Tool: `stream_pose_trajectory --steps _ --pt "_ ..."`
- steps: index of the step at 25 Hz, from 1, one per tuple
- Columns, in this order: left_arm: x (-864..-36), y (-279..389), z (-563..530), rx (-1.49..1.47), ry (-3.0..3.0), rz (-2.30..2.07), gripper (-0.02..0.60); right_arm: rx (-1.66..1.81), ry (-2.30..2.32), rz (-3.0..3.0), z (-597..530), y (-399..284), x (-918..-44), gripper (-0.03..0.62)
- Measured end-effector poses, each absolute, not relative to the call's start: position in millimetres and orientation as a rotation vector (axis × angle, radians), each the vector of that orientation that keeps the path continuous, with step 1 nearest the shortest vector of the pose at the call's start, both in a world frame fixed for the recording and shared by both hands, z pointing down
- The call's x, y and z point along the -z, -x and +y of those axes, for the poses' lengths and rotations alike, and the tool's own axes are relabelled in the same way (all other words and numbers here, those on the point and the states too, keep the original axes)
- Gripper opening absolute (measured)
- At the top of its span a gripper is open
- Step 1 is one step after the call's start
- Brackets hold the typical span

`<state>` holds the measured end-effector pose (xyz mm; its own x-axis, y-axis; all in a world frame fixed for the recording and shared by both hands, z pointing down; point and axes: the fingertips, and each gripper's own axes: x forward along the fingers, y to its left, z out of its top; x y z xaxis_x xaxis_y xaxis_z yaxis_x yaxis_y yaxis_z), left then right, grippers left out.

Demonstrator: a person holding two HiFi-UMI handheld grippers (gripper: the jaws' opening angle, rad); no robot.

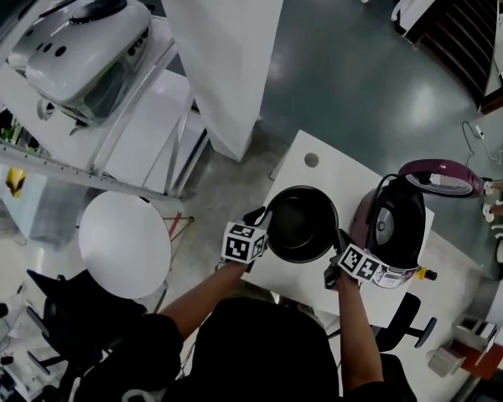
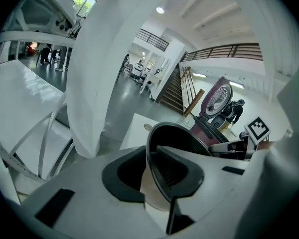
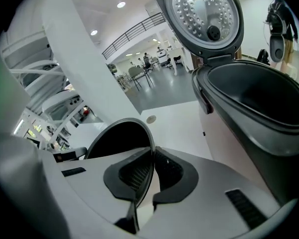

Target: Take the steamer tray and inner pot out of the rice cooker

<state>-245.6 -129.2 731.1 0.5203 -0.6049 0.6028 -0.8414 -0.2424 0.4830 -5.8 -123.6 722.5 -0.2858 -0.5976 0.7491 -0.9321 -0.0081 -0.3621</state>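
The black inner pot is out of the rice cooker, over the white table just left of it. My left gripper has the pot's left rim between its jaws, with a narrow gap at the outer pad, so it stands open. On the near right rim, my right gripper is shut, both pads against the thin edge. The cooker's lid stands up and its cavity looks empty. No steamer tray shows in any view.
The maroon cooker stands at the table's right end, close to my right gripper. A small round hole marks the table's far side. A round white table is at the left, a white pillar beyond, a black chair below.
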Motion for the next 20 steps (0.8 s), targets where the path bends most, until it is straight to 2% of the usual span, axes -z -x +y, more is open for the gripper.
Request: stream_pose_trajectory --steps 2,10,16,20 --pt "-723.3 246.3 -128.6 -0.359 -1.989 -1.181 0.055 -1.145 -1.624 -1.905 -126.8 -0.8 -709.0 0.014" --pt "-662.8 247.8 -113.3 -0.273 -2.117 -1.228 0.055 -0.976 -1.553 -2.083 -106.4 8.1 -650.7 0.014" --pt "-612.6 222.0 -63.3 -0.228 -2.231 -1.242 0.018 -0.889 -1.526 -2.202 -52.7 3.7 -605.7 0.007" --pt "-582.7 194.6 -28.4 -0.242 -2.340 -1.289 0.009 -0.816 -1.544 -2.239 -10.4 -29.9 -584.9 0.000"
